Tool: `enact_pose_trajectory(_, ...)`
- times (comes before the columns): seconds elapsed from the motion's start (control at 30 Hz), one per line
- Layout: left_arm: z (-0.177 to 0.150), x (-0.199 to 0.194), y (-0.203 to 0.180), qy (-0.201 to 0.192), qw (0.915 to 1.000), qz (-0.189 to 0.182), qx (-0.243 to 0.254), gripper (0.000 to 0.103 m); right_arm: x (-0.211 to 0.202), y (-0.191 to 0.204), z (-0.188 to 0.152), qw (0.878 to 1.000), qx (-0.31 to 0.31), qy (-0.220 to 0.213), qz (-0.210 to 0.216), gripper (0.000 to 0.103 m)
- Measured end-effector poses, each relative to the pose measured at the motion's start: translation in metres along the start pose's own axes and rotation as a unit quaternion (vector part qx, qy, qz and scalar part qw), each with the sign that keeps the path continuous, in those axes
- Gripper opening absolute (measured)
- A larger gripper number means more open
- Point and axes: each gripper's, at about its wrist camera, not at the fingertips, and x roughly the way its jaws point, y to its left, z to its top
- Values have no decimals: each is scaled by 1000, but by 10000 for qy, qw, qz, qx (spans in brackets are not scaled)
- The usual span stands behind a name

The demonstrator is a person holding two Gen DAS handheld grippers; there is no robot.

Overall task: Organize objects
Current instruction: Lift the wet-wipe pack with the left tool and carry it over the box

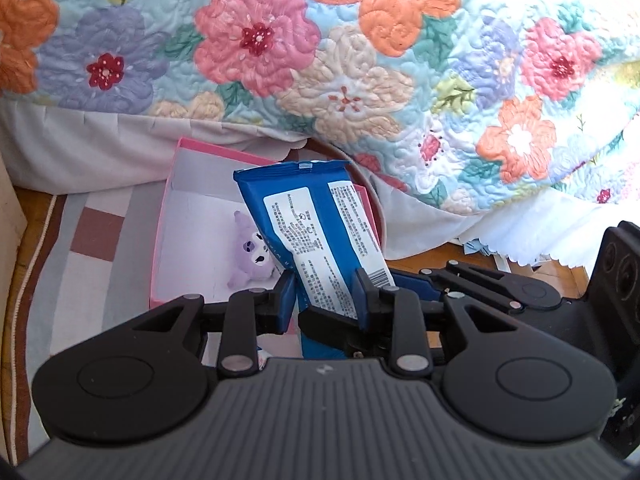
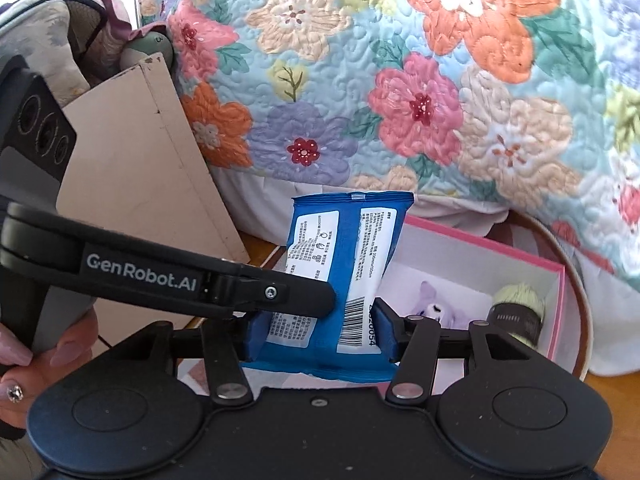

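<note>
holding the blue pack [image 1: 316, 236] in both claws at once, i have it up in the air, tilted, over the near edge of the pink box [image 1: 172, 216]. the left claw [image 1: 324, 292] is narrow and pinches the pack's lower part. the right claw [image 2: 320, 334] sits wider around the pack's bottom end, with both pads against its sides, so i read that as a grip too, though a softer one.

inside the box lie a purple plush [image 1: 254, 258] and, seen from the right wrist, a brush [image 2: 518, 312] near the far right corner. the box rests on a striped rug [image 1: 92, 248] on the floor beside the bed with its quilt [image 1: 360, 60].

my worry is the double hold. if the two claws pull in different directions, the soft wrapper can crumple, tear or slide out of the looser right grip. if one lets go early, the pack can swing on the other and drop outside the box. the pack is long, so setting it down flat may land it on the plush or catch on the box wall and tip the box.
</note>
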Motion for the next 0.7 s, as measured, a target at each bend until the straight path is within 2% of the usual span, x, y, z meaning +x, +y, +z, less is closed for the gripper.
enact_pose_trajectory(0.1, 0, 5, 5, 114, 9999, -72, -6, 29, 2, -6, -3, 9999, 74, 70, 138, 59)
enact_pose_trajectory(0.3, 6, 23, 17, 155, 9999, 30, 1, 30, 19, -22, -4, 9989, 220, 41, 409, 60)
enact_pose_trajectory(0.47, 8, 39, 35, 147, 9998, -84, -80, 30, 37, -32, -3, 9980, 206, 105, 583, 61)
enact_pose_trajectory(0.57, 7, 47, 40, 200, 9998, -9, -55, 30, 47, -36, -8, 9975, 221, 160, 654, 57)
enact_pose_trajectory(0.7, 7, 57, 45, 212, 9997, 138, -23, 30, 59, -39, -10, 9973, 198, 302, 633, 48)
